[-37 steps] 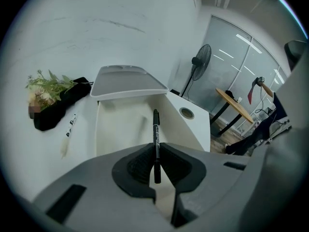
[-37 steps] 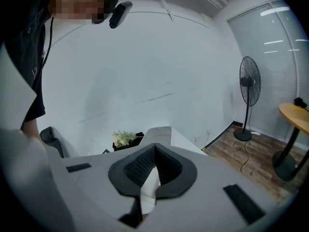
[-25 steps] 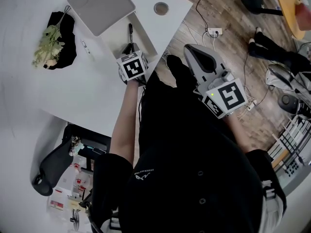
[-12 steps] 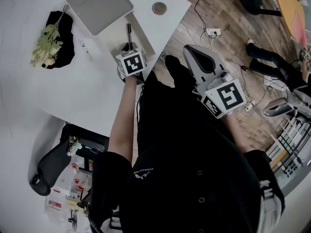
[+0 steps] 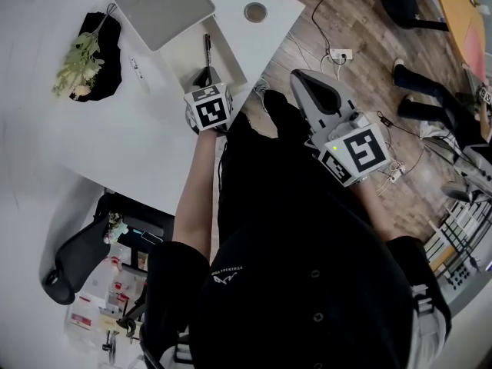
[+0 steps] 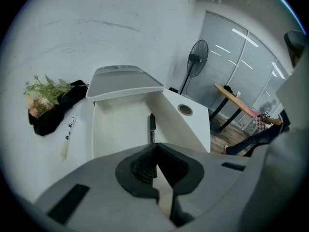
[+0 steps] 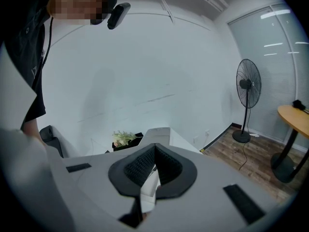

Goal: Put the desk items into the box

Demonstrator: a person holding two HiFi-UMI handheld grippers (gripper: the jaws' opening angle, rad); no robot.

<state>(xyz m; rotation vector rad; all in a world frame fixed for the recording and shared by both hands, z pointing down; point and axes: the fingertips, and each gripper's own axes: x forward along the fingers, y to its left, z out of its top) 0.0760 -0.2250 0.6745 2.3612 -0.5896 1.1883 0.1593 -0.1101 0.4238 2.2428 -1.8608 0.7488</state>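
Note:
A shallow white box [image 5: 192, 48] lies open on the white desk [image 5: 115, 137], its grey lid [image 5: 161, 4] resting at its far end. A black pen [image 5: 207, 49] lies inside along the right wall, and it also shows in the left gripper view as the black pen [image 6: 152, 126] in the box [image 6: 113, 127]. My left gripper [image 5: 204, 77] hovers over the box's near end, shut and empty [image 6: 155, 148]. A white pen [image 5: 137, 68] lies on the desk left of the box. My right gripper [image 5: 301, 80] hangs off the desk over the floor, shut and empty [image 7: 154, 148].
A flower bunch in black wrap [image 5: 83, 56] lies at the desk's left. A round cable grommet [image 5: 255, 11] sits right of the box. Cables and a power strip [image 5: 339, 51] lie on the wood floor. A standing fan [image 6: 196, 62] is beyond the desk.
Both grippers keep their places; only the head camera has shifted a little. A person's legs at the far right have moved.

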